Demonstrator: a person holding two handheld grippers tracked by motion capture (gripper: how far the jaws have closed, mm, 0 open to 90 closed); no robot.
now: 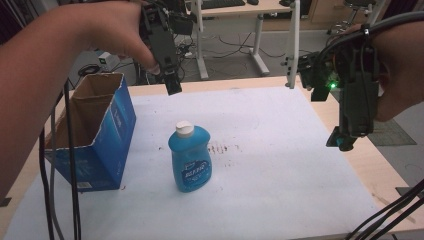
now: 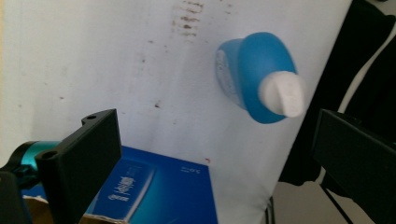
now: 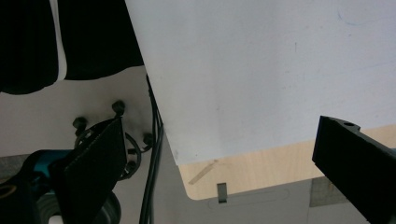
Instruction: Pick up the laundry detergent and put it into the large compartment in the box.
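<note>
blue bottle (image 1: pixel 190 159) stands upright mid-sheet, just right of open box (image 1: pixel 92 132). left gripper (image 1: pixel 172 85) hovers above, jaws spread; right gripper (image 1: pixel 344 141) spread too, off right. likely grasp: descend square, close on body below cap (image 2: pixel 282 94) (cap looks slippery).

Blue bottle (image 2: pixel 254 77) with white cap (image 2: pixel 282 94) on white sheet (image 2: pixel 93 60), beyond wide-apart jaws; blue carton (image 2: pixel 154 186), perhaps open-topped, below.
</note>
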